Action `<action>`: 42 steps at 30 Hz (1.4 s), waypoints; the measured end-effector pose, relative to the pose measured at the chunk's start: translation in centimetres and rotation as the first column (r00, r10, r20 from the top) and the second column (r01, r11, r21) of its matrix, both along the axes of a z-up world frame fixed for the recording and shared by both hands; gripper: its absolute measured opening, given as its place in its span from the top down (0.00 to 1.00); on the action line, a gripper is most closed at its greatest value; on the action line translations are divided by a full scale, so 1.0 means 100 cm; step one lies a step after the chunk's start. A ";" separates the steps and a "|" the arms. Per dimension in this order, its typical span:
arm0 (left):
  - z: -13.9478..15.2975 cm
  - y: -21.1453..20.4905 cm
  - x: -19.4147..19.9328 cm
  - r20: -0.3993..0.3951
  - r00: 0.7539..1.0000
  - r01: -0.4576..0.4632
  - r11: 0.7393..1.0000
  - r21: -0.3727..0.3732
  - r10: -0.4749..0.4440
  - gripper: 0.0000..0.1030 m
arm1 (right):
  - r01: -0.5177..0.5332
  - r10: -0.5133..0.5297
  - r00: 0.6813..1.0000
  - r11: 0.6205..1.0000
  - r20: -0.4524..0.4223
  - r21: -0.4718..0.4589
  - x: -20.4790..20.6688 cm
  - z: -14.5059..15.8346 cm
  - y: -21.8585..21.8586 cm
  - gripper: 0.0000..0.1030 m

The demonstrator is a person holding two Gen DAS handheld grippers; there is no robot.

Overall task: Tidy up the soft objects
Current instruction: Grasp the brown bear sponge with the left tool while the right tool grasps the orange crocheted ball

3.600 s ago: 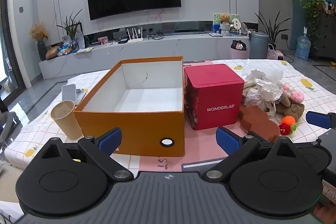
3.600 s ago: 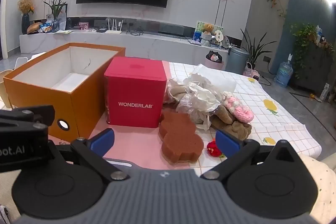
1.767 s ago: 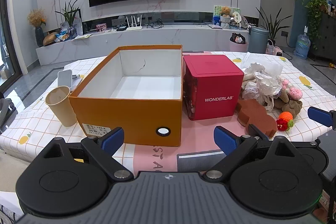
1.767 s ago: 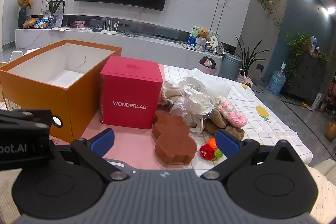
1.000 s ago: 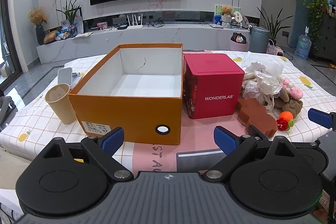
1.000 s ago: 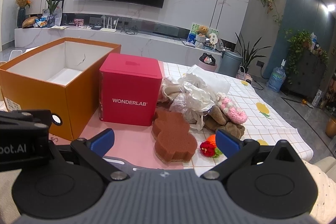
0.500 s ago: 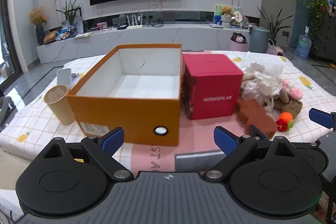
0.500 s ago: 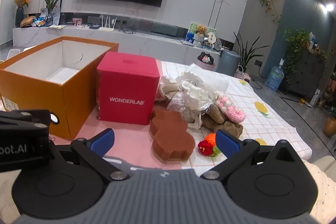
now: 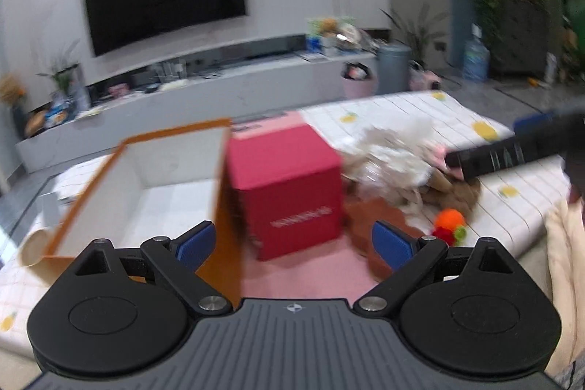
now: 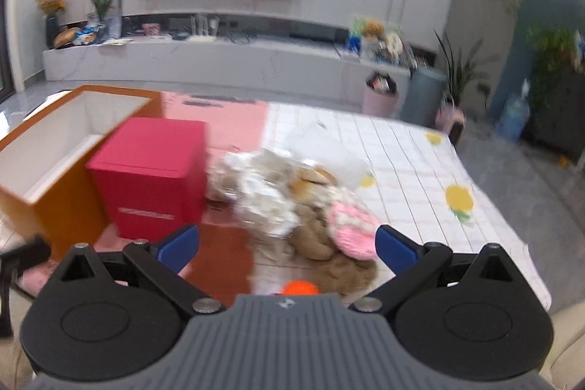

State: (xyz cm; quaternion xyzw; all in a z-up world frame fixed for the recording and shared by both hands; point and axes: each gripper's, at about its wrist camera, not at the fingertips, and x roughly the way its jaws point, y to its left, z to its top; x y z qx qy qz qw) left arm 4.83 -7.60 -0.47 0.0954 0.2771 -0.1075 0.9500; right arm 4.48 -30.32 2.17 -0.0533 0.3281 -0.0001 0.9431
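Note:
A heap of soft things lies on the table right of a red box (image 9: 289,185) (image 10: 153,170): white crinkly stuff (image 10: 267,196), brown plush (image 10: 329,254), a pink knit piece (image 10: 351,233), an orange-red knit toy (image 9: 449,225) (image 10: 299,287) and a brown sponge (image 9: 369,218) (image 10: 223,262). An open empty orange box (image 9: 146,185) (image 10: 55,148) stands left of the red box. My right gripper (image 10: 287,245) is open and empty, just above the heap; its dark body (image 9: 512,148) reaches in from the right. My left gripper (image 9: 292,242) is open and empty, near the red box.
A paper cup (image 9: 31,245) stands left of the orange box. The table carries a white checked cloth (image 10: 402,148) with a pink mat (image 9: 303,269) in the middle. A TV wall, a low cabinet and plants stand behind. Both views are motion-blurred.
Both grippers have moved forward and to the right, up and over the table. The right gripper now hangs over the soft heap. Both stay open.

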 end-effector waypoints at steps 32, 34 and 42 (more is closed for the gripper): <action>-0.129 -0.097 0.050 -0.105 0.994 -0.028 0.997 -0.069 0.021 0.00 | 0.111 -0.043 0.955 0.970 -0.294 0.217 0.065 -0.111 -0.054 0.41; -0.127 -0.094 0.048 -0.081 0.994 -0.078 0.994 -0.074 0.072 0.00 | 0.114 -0.037 0.952 0.964 -0.305 0.240 0.064 -0.109 -0.056 0.48; -0.121 -0.080 0.030 -0.013 1.000 -0.027 0.998 -0.056 0.027 0.16 | 0.050 0.002 0.944 0.988 -0.331 0.147 0.057 -0.101 -0.040 0.60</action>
